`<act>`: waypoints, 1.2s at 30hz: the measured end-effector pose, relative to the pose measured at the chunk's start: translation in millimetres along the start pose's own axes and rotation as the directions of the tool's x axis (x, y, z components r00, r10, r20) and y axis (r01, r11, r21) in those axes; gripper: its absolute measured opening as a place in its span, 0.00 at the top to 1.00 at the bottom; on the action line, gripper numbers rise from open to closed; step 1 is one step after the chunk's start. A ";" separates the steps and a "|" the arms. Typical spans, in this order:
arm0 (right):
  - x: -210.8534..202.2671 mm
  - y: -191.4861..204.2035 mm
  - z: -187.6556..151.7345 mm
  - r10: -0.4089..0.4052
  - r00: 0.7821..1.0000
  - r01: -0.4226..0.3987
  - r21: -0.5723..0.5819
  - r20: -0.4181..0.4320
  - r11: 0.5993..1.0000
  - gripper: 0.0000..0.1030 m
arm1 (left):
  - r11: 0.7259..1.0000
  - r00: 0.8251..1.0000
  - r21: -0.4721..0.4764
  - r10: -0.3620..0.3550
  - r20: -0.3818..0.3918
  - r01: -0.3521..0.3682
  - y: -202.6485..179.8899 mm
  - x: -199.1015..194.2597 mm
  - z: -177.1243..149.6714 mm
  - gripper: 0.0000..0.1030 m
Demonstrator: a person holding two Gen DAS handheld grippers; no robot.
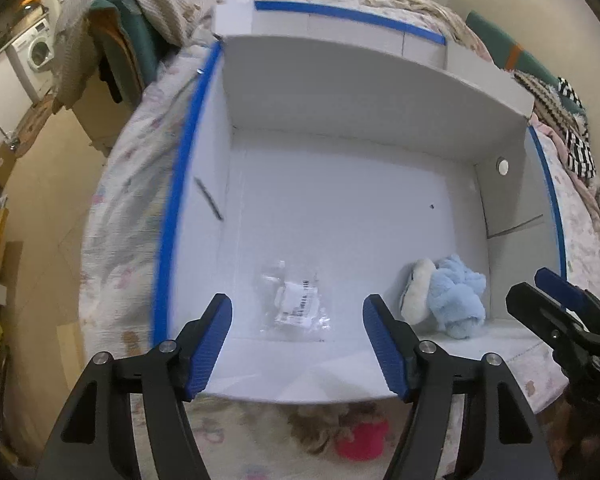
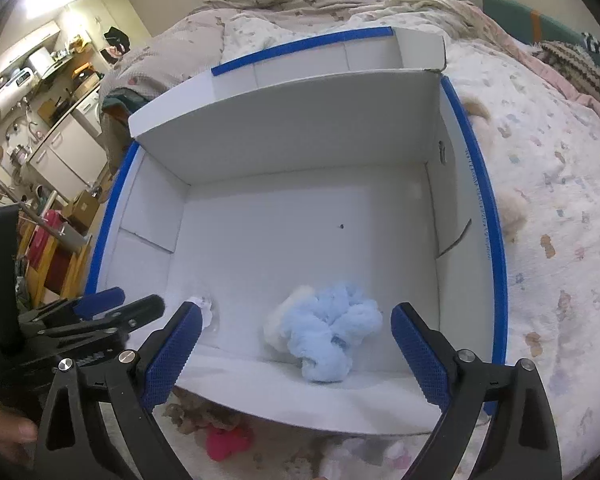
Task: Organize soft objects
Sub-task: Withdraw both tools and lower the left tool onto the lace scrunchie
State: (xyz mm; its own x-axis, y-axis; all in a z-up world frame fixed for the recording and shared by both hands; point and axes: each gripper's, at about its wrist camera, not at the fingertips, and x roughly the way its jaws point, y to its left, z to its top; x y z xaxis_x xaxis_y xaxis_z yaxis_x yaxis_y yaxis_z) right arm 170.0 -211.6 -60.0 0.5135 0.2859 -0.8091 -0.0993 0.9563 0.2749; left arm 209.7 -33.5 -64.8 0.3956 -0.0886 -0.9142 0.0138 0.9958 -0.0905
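Note:
A white cardboard box [image 1: 340, 208] with blue tape on its rims lies open on the bed; it also shows in the right wrist view [image 2: 300, 208]. A light blue and white plush toy [image 1: 448, 296] lies inside at the near right corner, also seen in the right wrist view [image 2: 324, 332]. A clear plastic bag [image 1: 296, 304] lies on the box floor. My left gripper [image 1: 298, 344] is open and empty above the near wall. My right gripper [image 2: 296, 356] is open and empty just above the plush. A brown and pink plush [image 1: 348, 432] lies outside below the near wall.
The bed's patterned quilt [image 2: 548, 208] surrounds the box. A beige plush [image 2: 512, 208] lies right of the box. More small soft toys [image 2: 228, 436] lie on the quilt by the near wall. Striped cloths [image 1: 572, 136] are piled at far right.

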 end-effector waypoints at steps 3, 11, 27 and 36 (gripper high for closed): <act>-4.5 1.2 -1.4 0.000 1.000 0.000 -0.002 0.008 1.000 0.02 | 1.000 1.000 -0.010 0.023 0.018 -0.023 10.3 -13.3 -4.3 0.37; -20.8 2.5 -13.0 -0.001 1.000 0.000 0.007 0.021 1.000 0.02 | 1.000 1.000 -0.029 -0.004 0.026 0.004 25.4 -35.3 -24.3 0.37; -42.5 -17.9 -63.0 0.014 0.999 -0.009 0.136 -0.031 0.991 0.02 | 0.998 0.987 -0.026 -0.060 -0.150 0.056 24.6 8.7 -82.4 0.37; -28.1 -25.8 -72.3 -0.032 0.994 0.048 0.155 -0.107 0.987 0.02 | 0.987 0.955 -0.036 -0.160 -0.248 0.156 4.2 39.0 -92.8 0.37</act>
State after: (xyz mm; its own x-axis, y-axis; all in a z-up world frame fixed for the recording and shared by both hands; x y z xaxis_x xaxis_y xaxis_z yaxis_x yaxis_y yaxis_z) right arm 96.5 -239.9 -81.9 0.4224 0.2604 -0.8682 0.0587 0.9480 0.3129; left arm 140.1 -34.9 -137.6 0.1483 -0.2500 -0.9568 0.0428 0.9682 -0.2464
